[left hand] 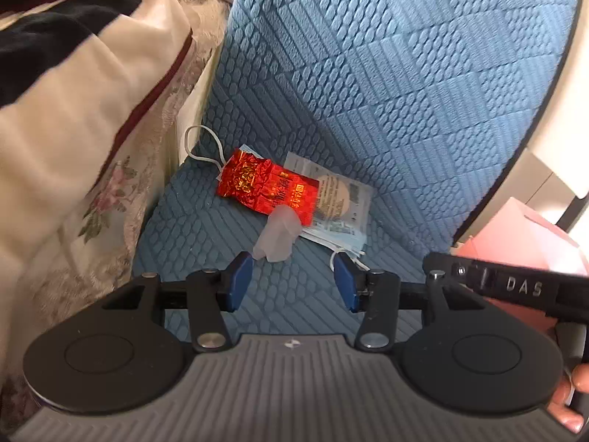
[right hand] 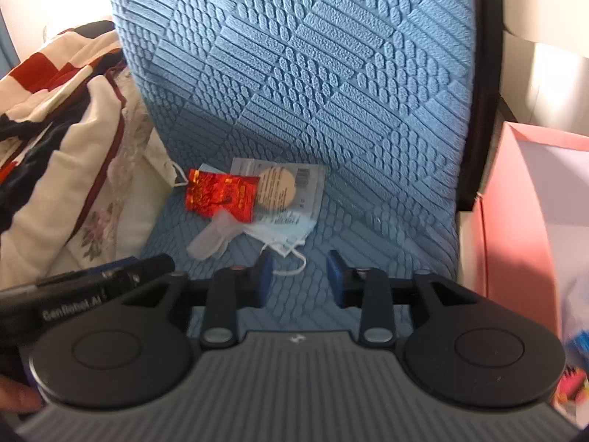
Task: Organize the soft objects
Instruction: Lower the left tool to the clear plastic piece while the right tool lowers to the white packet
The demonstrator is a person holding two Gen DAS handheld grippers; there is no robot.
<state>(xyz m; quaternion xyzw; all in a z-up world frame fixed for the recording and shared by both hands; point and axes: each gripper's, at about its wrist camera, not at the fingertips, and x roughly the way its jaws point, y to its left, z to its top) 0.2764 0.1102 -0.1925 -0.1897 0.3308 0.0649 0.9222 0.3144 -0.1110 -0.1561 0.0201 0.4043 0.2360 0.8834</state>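
Left gripper: jaws parted about halfway, blue pads facing each other, nothing between them; held above the seat of a blue textured chair, just short of the small pile there.

Right gripper: jaws parted, narrower than the left's, empty; above the same seat, its left pad close to a white ear loop but contact cannot be told. Its black body reaches into the left view from the right edge.

Items on the seat, at the foot of the backrest, one pile:
- Red foil packet, one. Gold print; long axis runs from upper left to lower right in the left view; lies on top of the others.
- Clear packet with a round tan label, one. Flat, tucked under the red packet's right end.
- Face masks, pale blue and white, stacked beneath the clear packet; count cannot be told. One loop trails toward the grippers, another loops out at the far left.
- Translucent crumpled wrapper, one. Nearest the left gripper's pads, long axis pointing from the red packet toward the camera.

Surroundings: bedding, cream with dark and maroon stripes and a floral part, left of the chair; pink box, one, to its right.
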